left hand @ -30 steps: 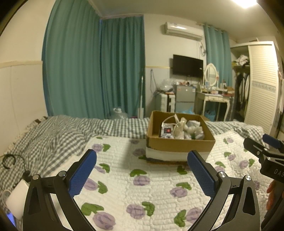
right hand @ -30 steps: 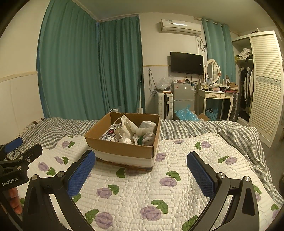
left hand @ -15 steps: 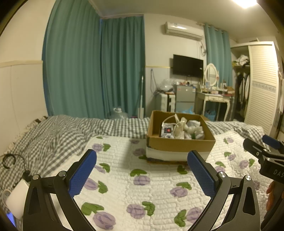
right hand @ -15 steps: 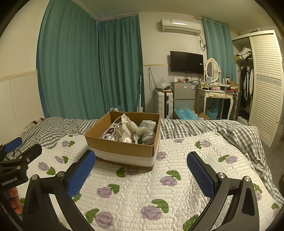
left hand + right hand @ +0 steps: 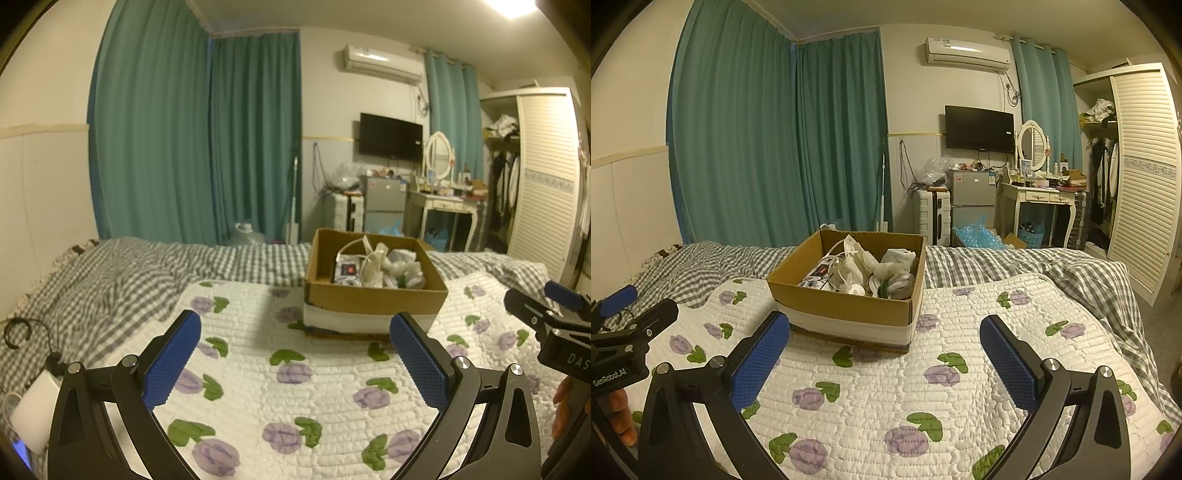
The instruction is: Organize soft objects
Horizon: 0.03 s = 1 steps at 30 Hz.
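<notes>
Nearest to us, our left gripper and right gripper both hang above the quilt, each with its two blue-padded fingers spread wide and nothing between them. The white quilt with purple flowers covers the near part of the bed, and we see no loose soft object lying on it. Further on, toward the quilt's far edge, stands one open cardboard box. Inside it the soft objects lie heaped together: one pale drawstring cloth bag, several rolled white and grey pieces that may be socks, too tangled to count, and a printed packet at the box's left side. Beyond the box, one grey checked blanket runs to the bed's far edge. As we judge it, this fits either a pile waiting to be sorted out of the box or things already gathered into it; the views do not settle which.
</notes>
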{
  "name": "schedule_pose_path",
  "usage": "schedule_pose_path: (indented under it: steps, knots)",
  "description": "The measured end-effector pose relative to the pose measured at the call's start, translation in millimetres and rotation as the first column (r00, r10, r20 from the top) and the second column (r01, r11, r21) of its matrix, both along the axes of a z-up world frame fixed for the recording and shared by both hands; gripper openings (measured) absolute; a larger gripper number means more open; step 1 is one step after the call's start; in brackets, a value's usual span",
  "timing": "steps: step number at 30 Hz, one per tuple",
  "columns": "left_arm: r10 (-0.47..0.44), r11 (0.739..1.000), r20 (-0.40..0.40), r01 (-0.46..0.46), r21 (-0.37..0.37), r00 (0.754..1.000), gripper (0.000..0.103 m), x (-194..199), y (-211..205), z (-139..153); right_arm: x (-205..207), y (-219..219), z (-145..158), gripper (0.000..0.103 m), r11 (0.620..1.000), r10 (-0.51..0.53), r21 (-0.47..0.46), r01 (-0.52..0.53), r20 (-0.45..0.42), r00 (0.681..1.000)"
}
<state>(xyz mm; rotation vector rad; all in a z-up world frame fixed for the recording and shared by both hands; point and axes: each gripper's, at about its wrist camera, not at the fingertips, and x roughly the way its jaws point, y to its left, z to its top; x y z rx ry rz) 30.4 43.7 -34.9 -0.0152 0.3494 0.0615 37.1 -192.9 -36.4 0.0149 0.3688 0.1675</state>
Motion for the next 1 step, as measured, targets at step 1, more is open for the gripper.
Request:
schedule_pose_path:
  steps: [1]
  knots:
    - [0.003, 1.000, 0.001, -0.003, 0.001, 1.000, 0.103, -0.3, 0.1, -0.6, 0.1, -0.1, 0.1, 0.103, 1.000, 0.000, 0.000, 0.000, 0.000, 1.000]
